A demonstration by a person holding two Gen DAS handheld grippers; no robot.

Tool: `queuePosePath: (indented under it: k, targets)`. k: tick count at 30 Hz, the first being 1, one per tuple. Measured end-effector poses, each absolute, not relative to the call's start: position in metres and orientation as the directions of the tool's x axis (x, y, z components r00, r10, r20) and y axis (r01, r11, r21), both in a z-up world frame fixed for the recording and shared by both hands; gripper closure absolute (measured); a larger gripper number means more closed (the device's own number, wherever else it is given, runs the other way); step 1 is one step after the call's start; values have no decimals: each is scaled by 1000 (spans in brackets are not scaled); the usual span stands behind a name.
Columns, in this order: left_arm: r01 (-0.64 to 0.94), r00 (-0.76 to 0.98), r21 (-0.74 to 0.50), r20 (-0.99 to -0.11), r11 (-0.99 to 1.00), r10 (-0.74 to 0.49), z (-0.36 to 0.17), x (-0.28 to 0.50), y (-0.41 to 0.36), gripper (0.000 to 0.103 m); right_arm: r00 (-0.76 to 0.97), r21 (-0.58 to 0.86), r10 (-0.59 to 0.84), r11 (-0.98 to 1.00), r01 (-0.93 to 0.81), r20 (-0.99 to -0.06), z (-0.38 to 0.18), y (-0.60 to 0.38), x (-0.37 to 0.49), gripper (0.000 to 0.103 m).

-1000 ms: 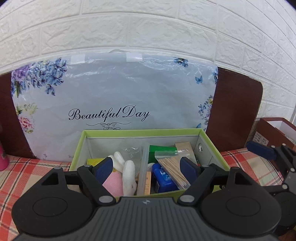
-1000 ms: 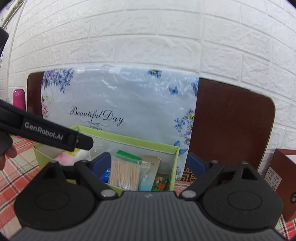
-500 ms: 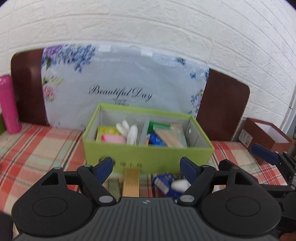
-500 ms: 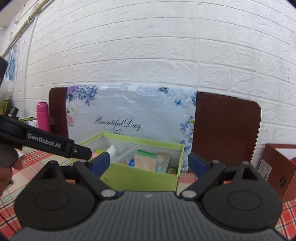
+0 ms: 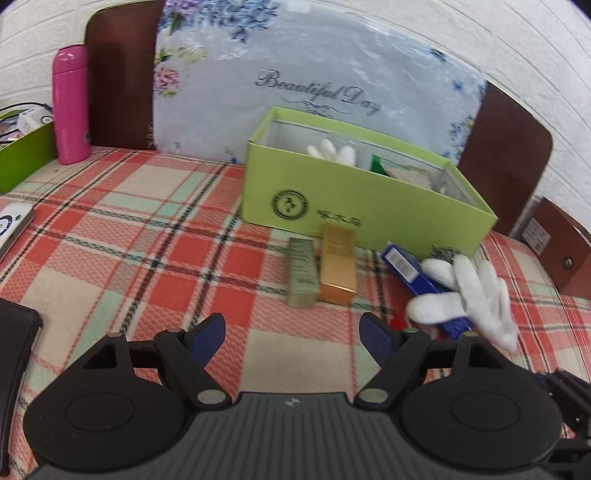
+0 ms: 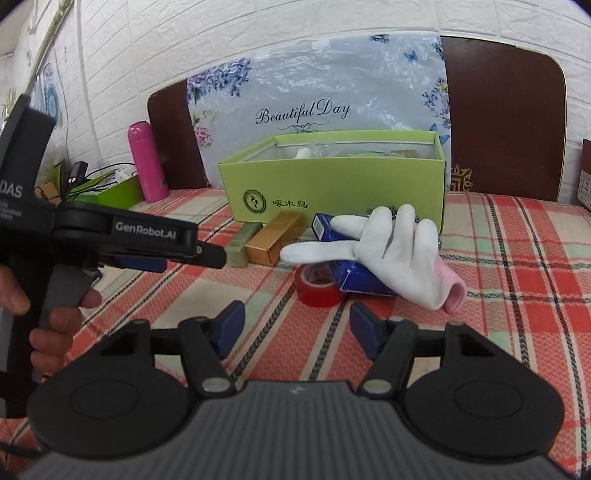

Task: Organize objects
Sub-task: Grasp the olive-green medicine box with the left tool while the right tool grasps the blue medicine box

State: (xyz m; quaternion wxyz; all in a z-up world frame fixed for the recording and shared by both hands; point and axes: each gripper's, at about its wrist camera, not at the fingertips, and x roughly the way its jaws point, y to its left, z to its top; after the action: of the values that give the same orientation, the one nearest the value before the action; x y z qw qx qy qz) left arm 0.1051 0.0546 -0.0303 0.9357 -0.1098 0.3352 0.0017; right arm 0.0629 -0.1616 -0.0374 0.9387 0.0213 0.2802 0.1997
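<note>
plaid-clothed bench (image 5: 155, 258) under a white brick wall (image 6: 258, 33). green box (image 5: 354, 199) at the back, white glove (image 6: 391, 251) draped on a blue carton (image 6: 354, 277) before it. left tongs (image 5: 291, 334) spread wide over bare cloth; right tongs (image 6: 295, 325) closing on nothing.

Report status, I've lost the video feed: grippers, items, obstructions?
Left gripper open, empty. Right gripper closing, nothing between. White fabric glove lies across blue carton, beside red tape roll. Path clear.
</note>
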Motion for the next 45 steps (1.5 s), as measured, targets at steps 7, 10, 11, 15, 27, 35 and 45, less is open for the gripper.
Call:
queuePosePath:
  k: [7,10,11,15,27,35,45]
  targets:
    - [-84,778,-238,-622,968,-86,-33,128,70,34,787,126,413,906,-403,-458,-25,-150,90,43]
    - [-88,778,-245,-623,965,-87,-35,138,74,36,777,132,433,897,-422,-456,-30,-145,109,43]
    - [-88,776,-248,-624,965,-89,-35,141,74,36,778,134,428,900,-415,-461,-32,-145,114,43]
    - [-87,764,-251,-637,964,-96,-38,159,73,36,788,181,358,934,-309,-501,-50,-163,139,41]
    - [-53,764,-290,-629,956,-148,-44,191,72,37,754,224,321,946,-233,-573,-72,-188,155,28]
    - [63,725,-317,-637,946,-262,-45,174,74,44,751,196,312,950,-243,-582,-62,-184,141,44]
    - [41,724,-342,-637,939,-263,-47,200,61,45,732,44,269,949,-311,-627,-58,-192,47,44]
